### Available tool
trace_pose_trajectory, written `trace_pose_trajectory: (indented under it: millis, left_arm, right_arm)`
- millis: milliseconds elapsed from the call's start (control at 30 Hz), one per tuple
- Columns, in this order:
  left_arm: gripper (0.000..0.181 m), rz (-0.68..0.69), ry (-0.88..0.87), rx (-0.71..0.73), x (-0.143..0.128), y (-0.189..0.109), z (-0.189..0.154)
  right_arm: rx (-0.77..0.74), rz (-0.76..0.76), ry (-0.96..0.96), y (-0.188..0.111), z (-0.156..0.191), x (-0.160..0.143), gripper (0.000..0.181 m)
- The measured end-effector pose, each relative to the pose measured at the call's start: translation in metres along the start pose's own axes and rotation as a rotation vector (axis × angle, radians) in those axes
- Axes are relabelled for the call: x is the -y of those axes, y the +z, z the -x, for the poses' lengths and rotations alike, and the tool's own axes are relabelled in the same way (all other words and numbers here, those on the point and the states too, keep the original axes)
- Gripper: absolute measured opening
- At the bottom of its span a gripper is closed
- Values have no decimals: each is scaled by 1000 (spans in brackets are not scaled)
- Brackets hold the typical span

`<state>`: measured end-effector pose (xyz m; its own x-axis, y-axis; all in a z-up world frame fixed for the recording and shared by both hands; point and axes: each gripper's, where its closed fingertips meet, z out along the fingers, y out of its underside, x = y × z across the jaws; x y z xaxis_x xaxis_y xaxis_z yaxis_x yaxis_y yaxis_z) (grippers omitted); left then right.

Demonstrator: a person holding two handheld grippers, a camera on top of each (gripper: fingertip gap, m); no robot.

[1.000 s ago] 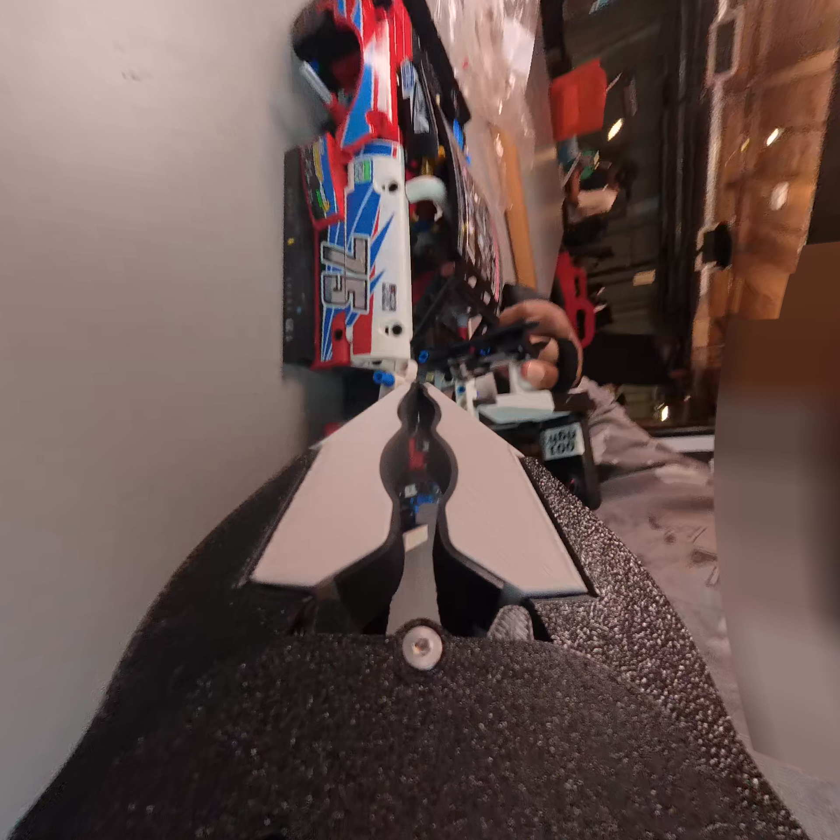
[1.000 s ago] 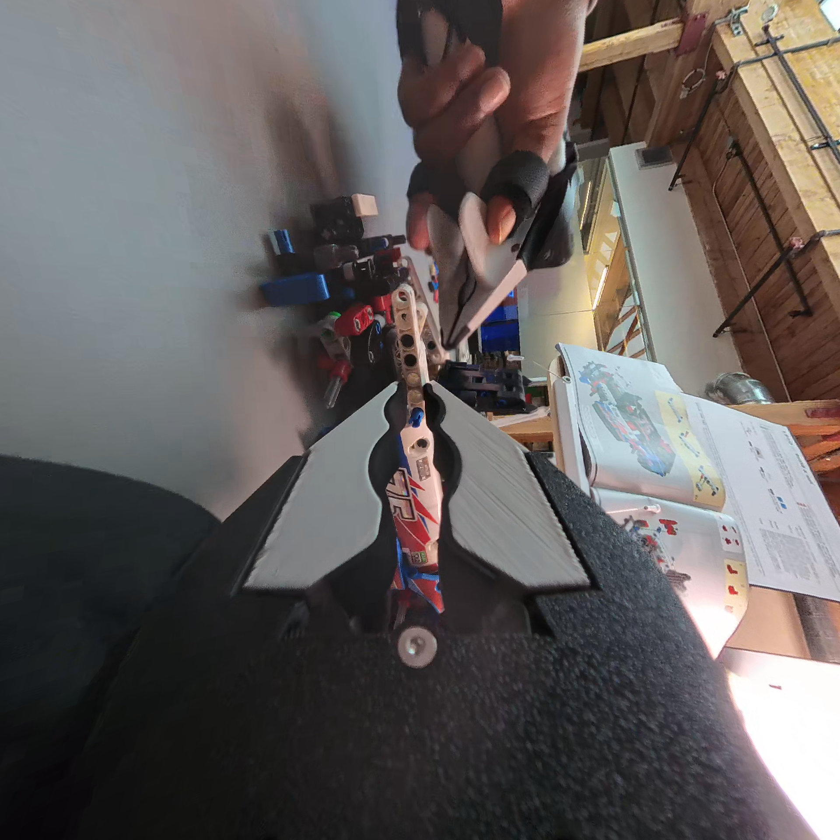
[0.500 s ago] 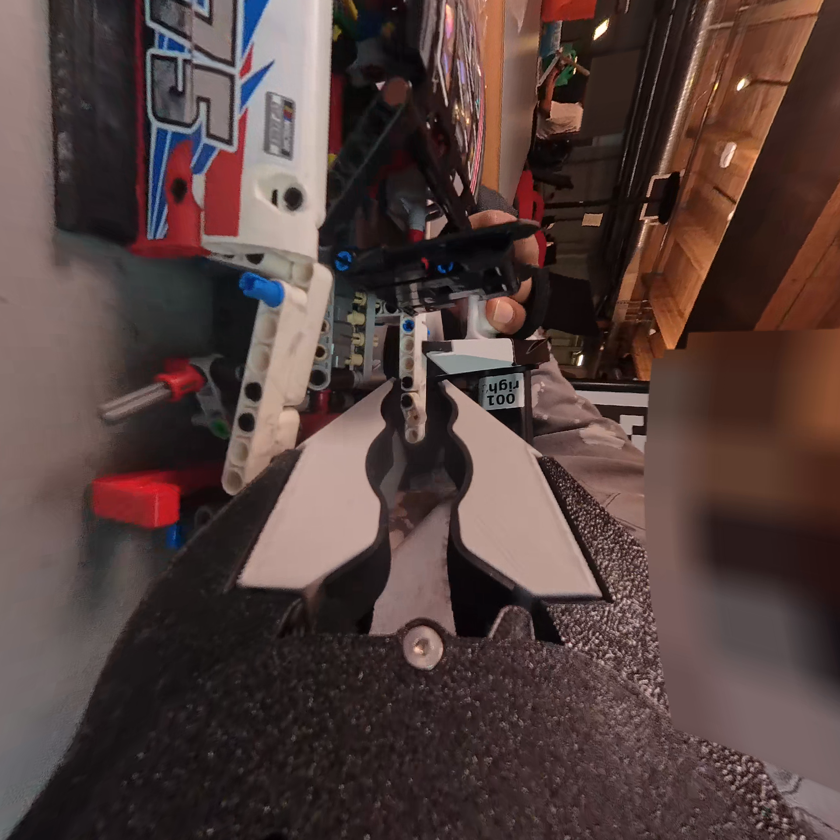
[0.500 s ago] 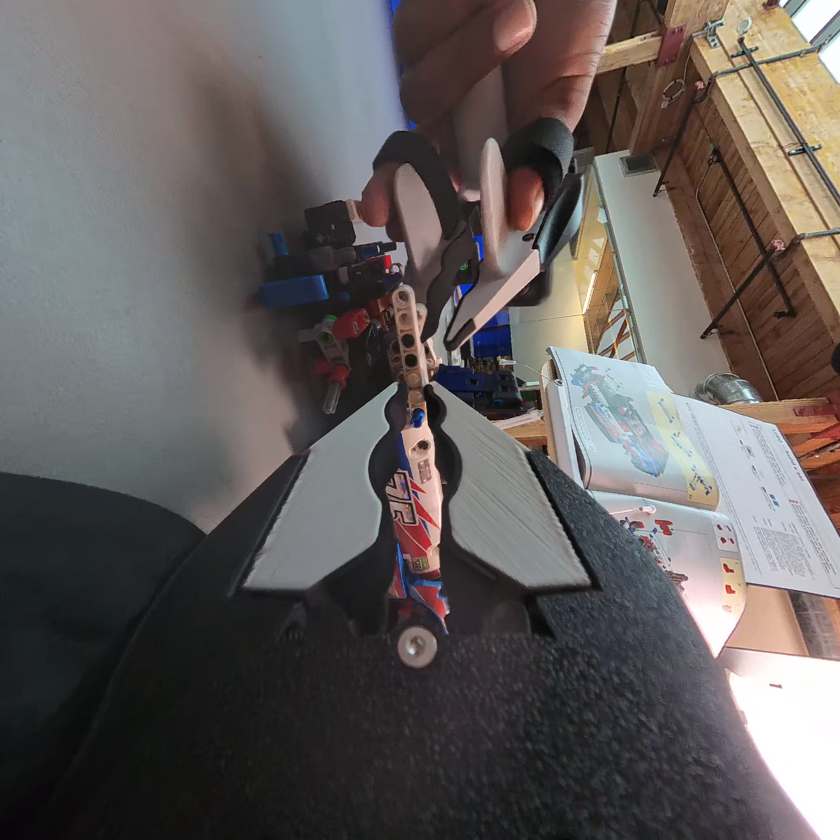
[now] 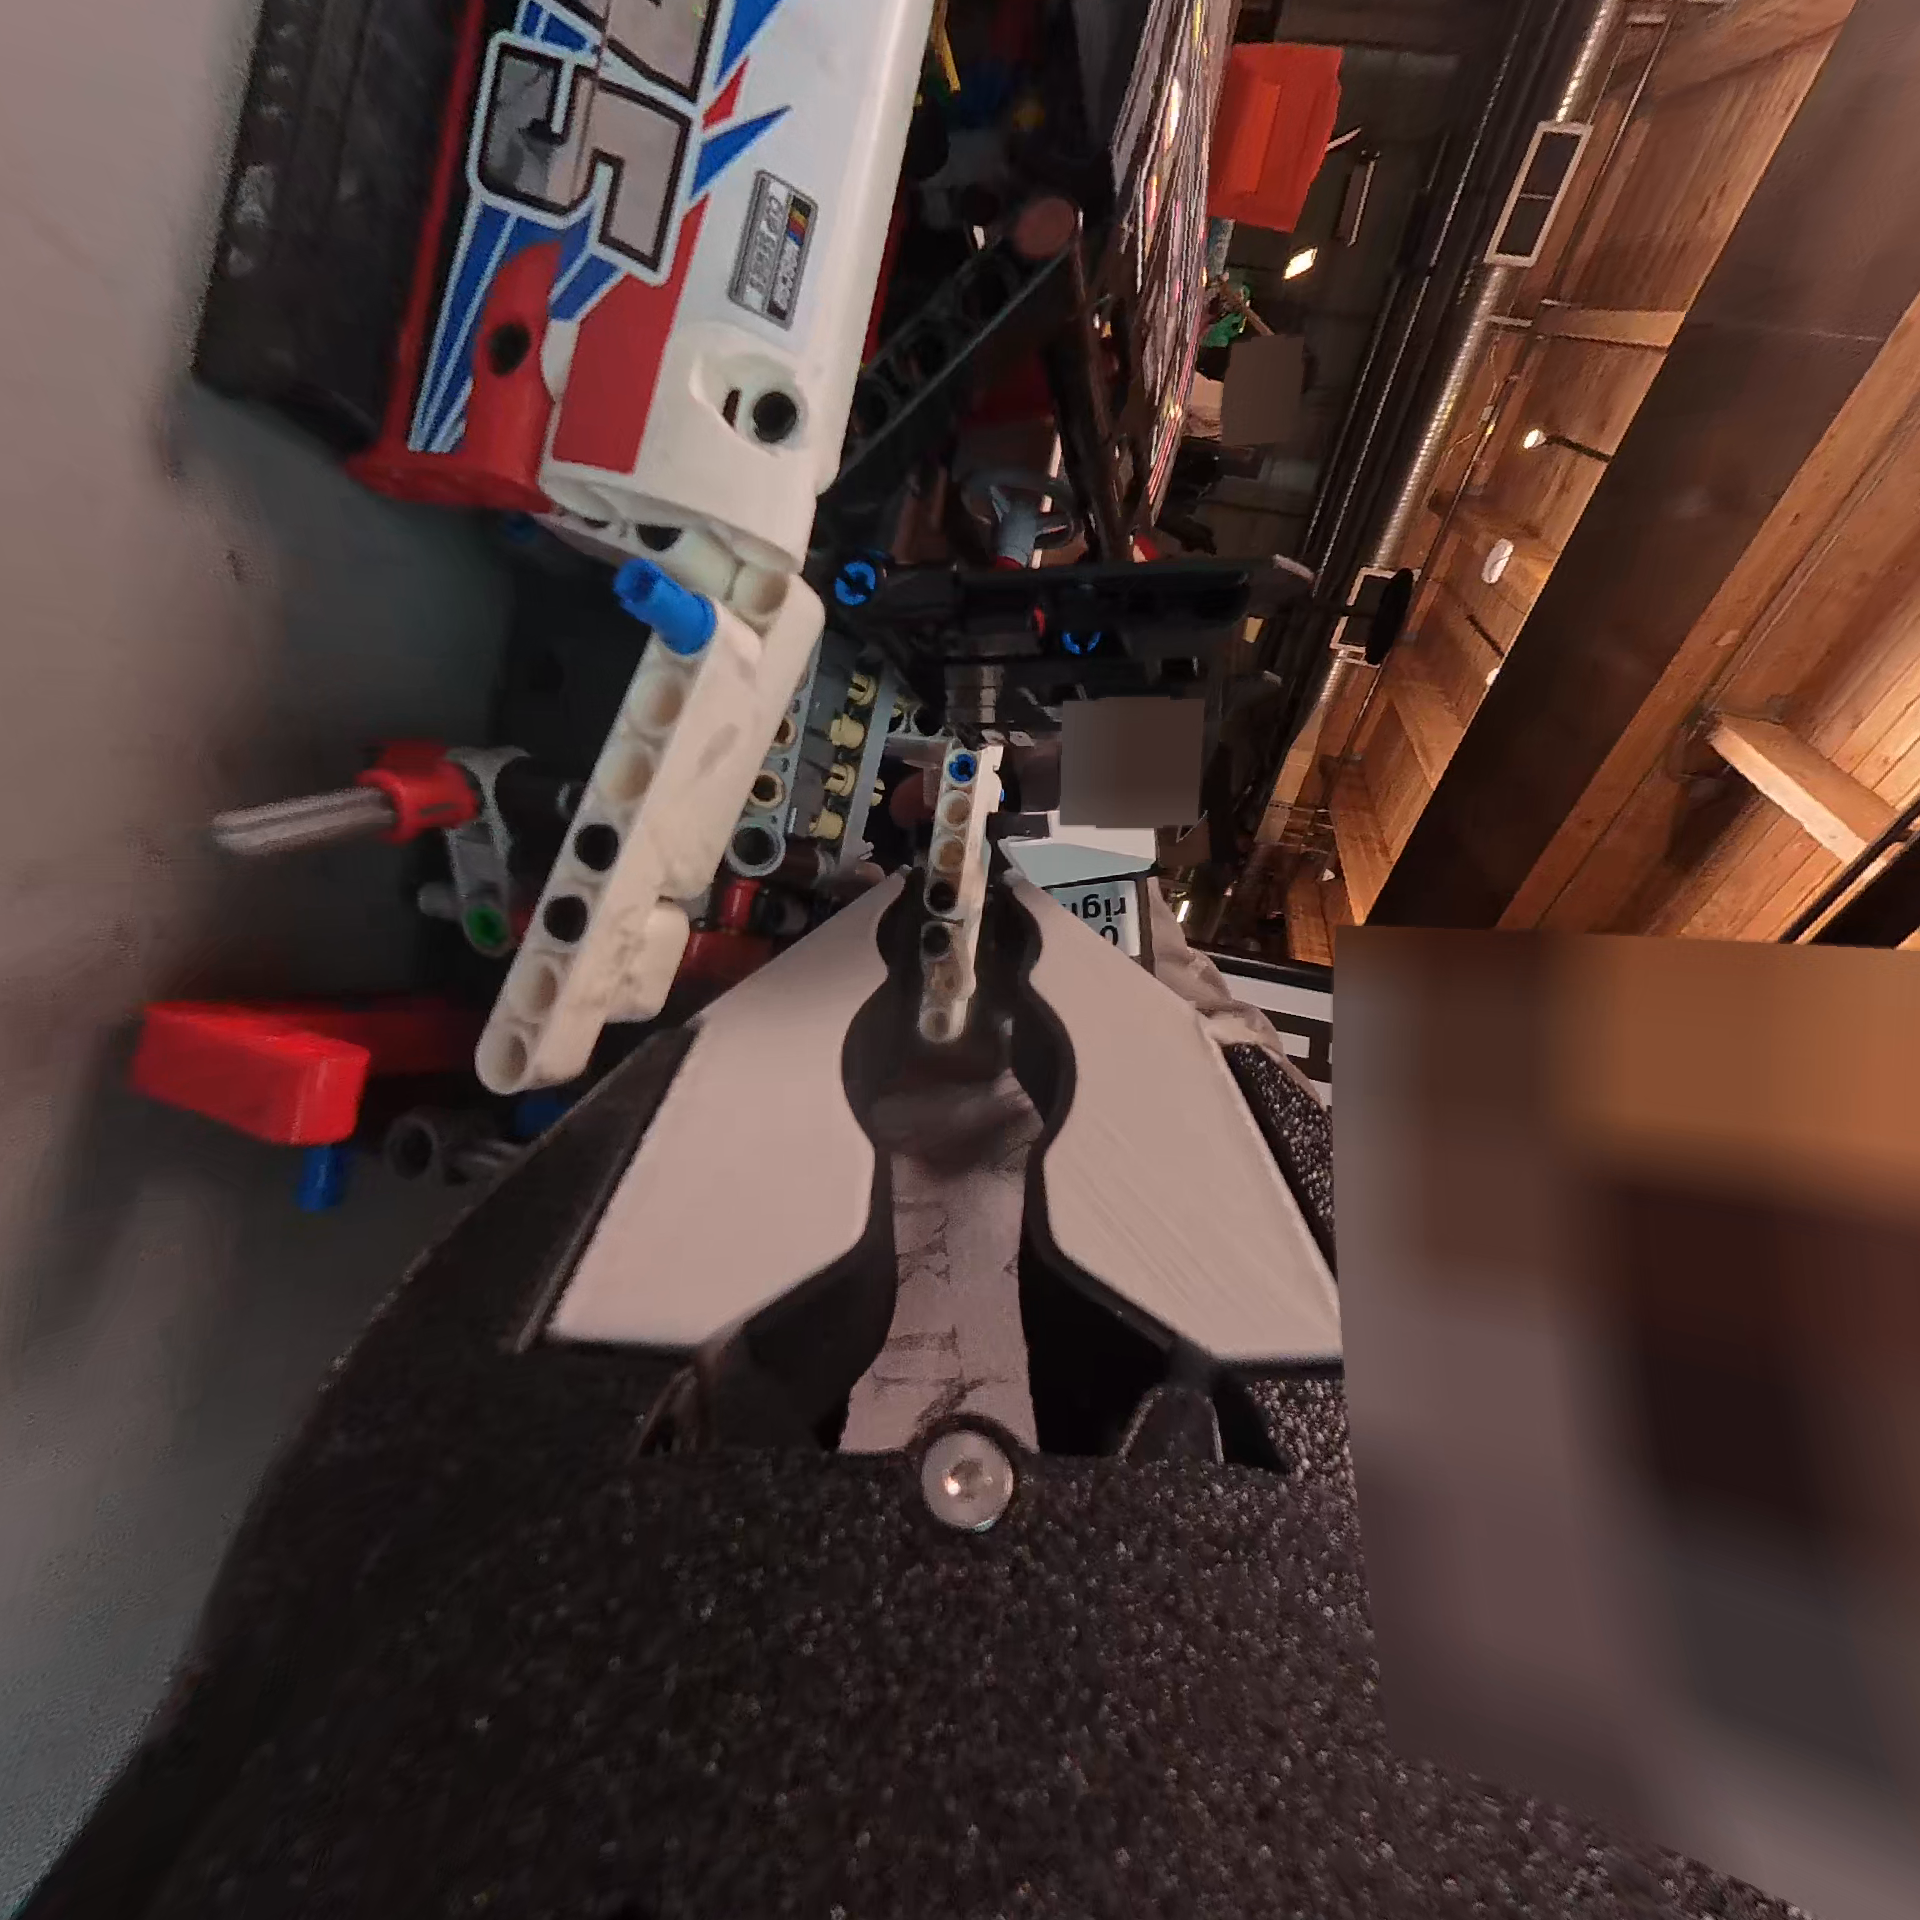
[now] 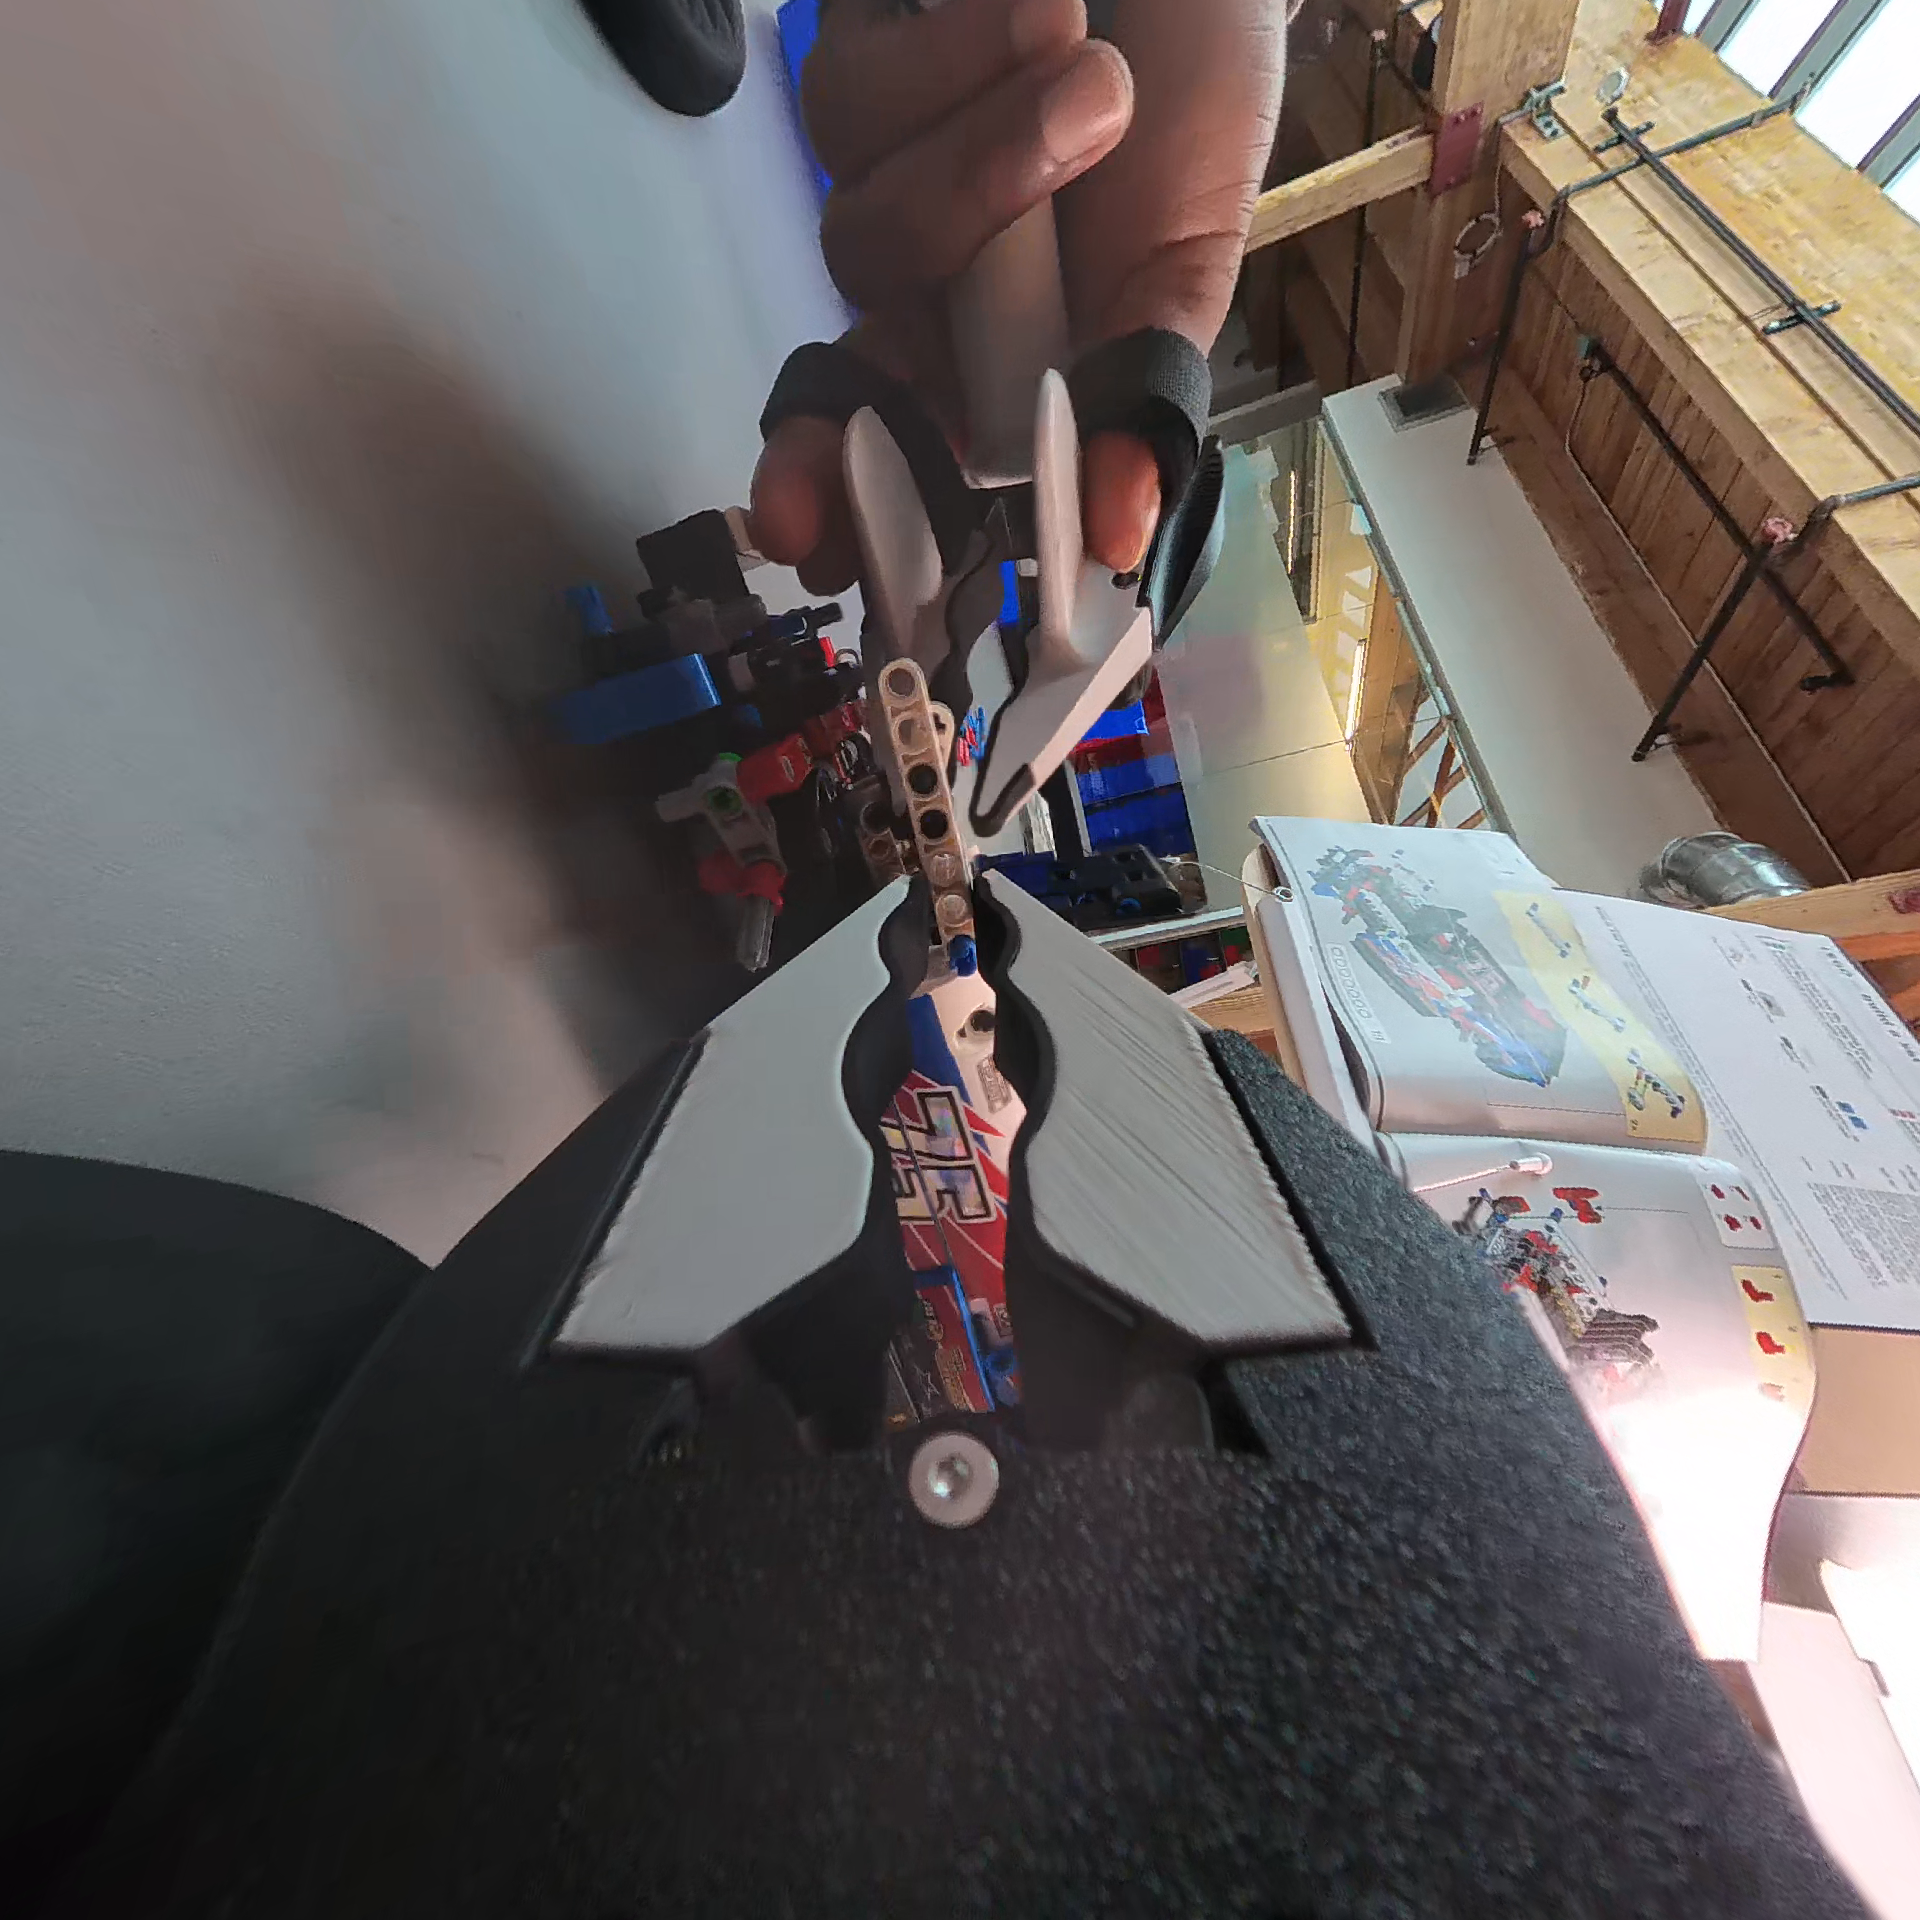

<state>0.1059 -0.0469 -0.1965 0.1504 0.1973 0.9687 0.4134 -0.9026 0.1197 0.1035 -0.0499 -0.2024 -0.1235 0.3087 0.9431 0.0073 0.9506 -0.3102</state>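
My right gripper point(image 6: 949, 883) is shut on a white holed beam point(image 6: 920, 769). The beam is joined to a red, white and blue decal panel point(image 6: 951, 1174) that lies back between its fingers. My left gripper point(image 5: 956, 878) faces it, and the beam's free end point(image 5: 954, 842) reaches in past its fingertips. Its jaws stand a little apart, close on either side of the beam. In the right wrist view a hand point(image 6: 1039, 208) holds the left gripper point(image 6: 964, 740) over the beam's upper end.
A large toy car body point(image 5: 644, 312) with a number decal lies on the white table point(image 6: 260, 520). Near it are a white beam point(image 5: 623, 862), a red block point(image 5: 249, 1070), a grey axle point(image 5: 301, 816) and loose blue and black parts point(image 6: 665, 686). An open instruction booklet point(image 6: 1558, 1039) lies to the right.
My left gripper went from shut to slightly apart and moved in onto the white beam, which now sits deeper between its fingers. My right gripper kept its hold.
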Motion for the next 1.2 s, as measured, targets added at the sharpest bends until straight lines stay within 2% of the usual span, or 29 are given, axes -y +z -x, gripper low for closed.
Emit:
trace_pose_trajectory:
  millis: [33, 67, 300, 467, 633, 700, 800, 1000, 1200]
  left_arm:
    - [17, -4, -18, -21, 1, 0, -3]
    - [23, -9, -36, -43, 2, 0, -6]
    - [7, -42, -41, -74, 6, 4, -5]
    - [7, -97, 5, -94, 12, 7, -8]
    - [24, -107, -6, -127, 12, 7, -14]
    - [13, -125, 14, -92, 12, 8, -8]
    - [7, -158, 18, -111, 14, 9, -9]
    - [5, -179, 183, -48, 17, 11, -2]
    - [4, -199, 222, -22, 20, 9, 3]
  right_arm:
    - [-2, -1, 16, 0, -2, -1, 7]
    - [-5, 0, 18, 0, -3, -2, 7]
    - [-20, 10, 7, 1, -8, -7, 6]
    - [-36, 22, -7, 3, -14, -14, 7]
    - [-37, 20, -12, 5, -14, -15, 6]
    - [-38, 25, -17, 7, -13, -15, 7]
    - [-56, 33, -17, 7, -17, -17, 7]
    - [-47, 71, -85, 8, -15, -24, 6]
    - [-5, 111, -92, 12, -13, -28, 5]
